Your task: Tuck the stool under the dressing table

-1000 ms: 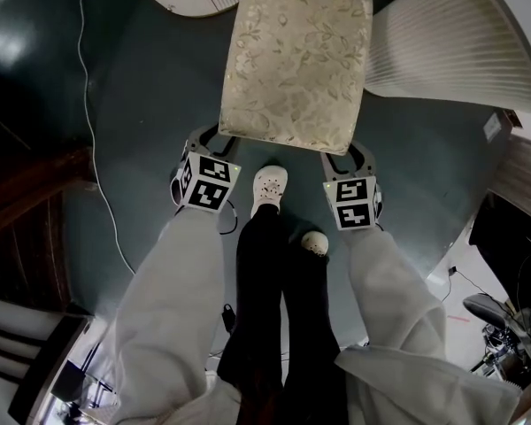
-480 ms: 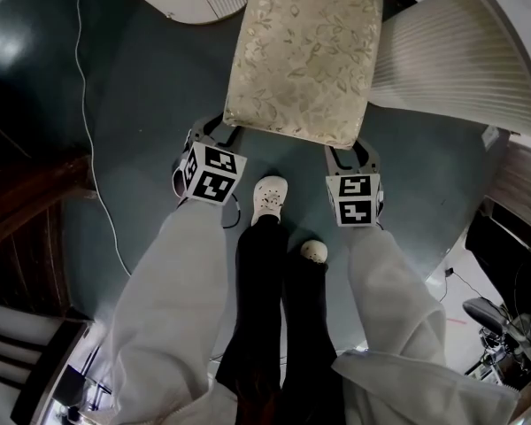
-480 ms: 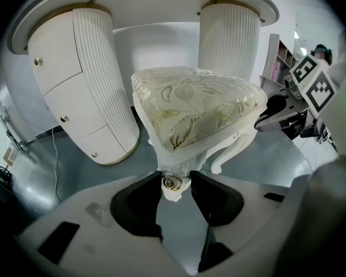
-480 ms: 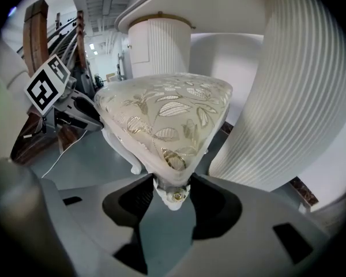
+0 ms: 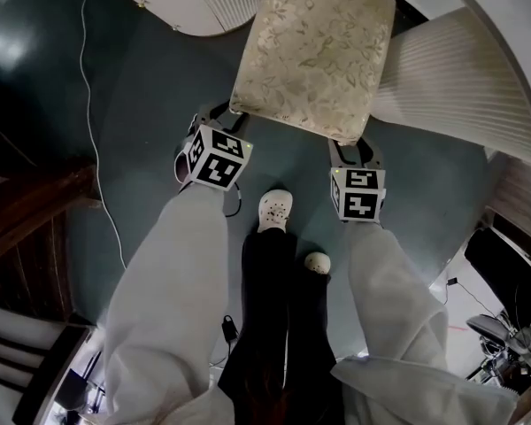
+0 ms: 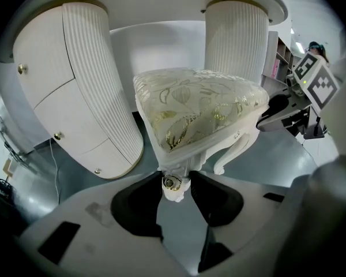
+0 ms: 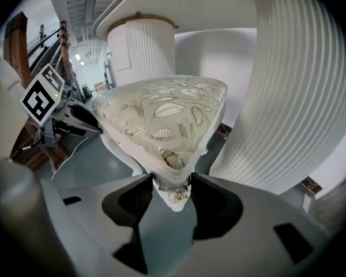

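The stool (image 5: pixel 314 51) has a cream floral cushion and white carved legs, and it stands on the grey floor between the dressing table's fluted white pedestals (image 5: pixel 451 78). My left gripper (image 5: pixel 233 113) is shut on the stool's near left corner, the black pads (image 6: pixel 144 198) pressing either side of the corner's gold-studded leg top (image 6: pixel 174 184). My right gripper (image 5: pixel 354 144) is shut on the near right corner (image 7: pixel 176 194) in the same way. Each gripper view shows the other gripper's marker cube beside the seat. The stool's far side lies under the tabletop's edge.
The table's curved left pedestal (image 6: pixel 81 85) with gold knobs and its far pedestal (image 6: pixel 236 39) flank the gap. The person's white shoes (image 5: pixel 275 209) stand just behind the stool. A thin cable (image 5: pixel 102 175) runs along the floor at left beside dark wooden furniture (image 5: pixel 26 220).
In the head view the stool and both grippers have shifted slightly up the picture, toward the table, while the shoes sit lower. Both grips look the same.
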The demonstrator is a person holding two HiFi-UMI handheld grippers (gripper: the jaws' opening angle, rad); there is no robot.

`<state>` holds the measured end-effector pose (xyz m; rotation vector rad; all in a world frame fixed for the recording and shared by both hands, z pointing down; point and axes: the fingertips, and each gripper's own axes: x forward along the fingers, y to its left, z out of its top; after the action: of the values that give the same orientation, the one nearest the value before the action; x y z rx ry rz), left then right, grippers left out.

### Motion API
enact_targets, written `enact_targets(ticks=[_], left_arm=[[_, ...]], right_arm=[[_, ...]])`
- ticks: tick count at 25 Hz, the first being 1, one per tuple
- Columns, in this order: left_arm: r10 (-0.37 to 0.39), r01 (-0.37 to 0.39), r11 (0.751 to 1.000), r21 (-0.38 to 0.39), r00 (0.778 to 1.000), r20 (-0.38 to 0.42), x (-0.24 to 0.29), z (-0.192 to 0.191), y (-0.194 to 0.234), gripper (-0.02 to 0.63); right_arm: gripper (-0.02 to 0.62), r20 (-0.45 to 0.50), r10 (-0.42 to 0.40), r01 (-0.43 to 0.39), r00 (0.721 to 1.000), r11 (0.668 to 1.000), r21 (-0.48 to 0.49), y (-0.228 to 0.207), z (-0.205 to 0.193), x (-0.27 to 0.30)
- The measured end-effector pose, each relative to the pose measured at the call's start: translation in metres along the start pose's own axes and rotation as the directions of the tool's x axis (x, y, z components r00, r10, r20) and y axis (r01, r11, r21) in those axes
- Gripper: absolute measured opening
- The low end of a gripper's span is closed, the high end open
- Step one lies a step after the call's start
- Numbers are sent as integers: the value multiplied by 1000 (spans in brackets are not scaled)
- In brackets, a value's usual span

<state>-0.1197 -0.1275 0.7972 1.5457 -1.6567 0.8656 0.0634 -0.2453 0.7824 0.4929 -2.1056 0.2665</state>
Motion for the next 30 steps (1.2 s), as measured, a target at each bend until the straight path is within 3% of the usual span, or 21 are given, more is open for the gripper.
enact_targets(ticks=[18,30], left_arm=[[24,-26,999,39,999,48,0,1,4,156],[141,-140,990,-13,983,115,-3,2,5,155]], right_arm=[[259,84,-5,2,996,999,33,4,-2,0],[258,165,1,-8,986,999,47,5,-2,-2]])
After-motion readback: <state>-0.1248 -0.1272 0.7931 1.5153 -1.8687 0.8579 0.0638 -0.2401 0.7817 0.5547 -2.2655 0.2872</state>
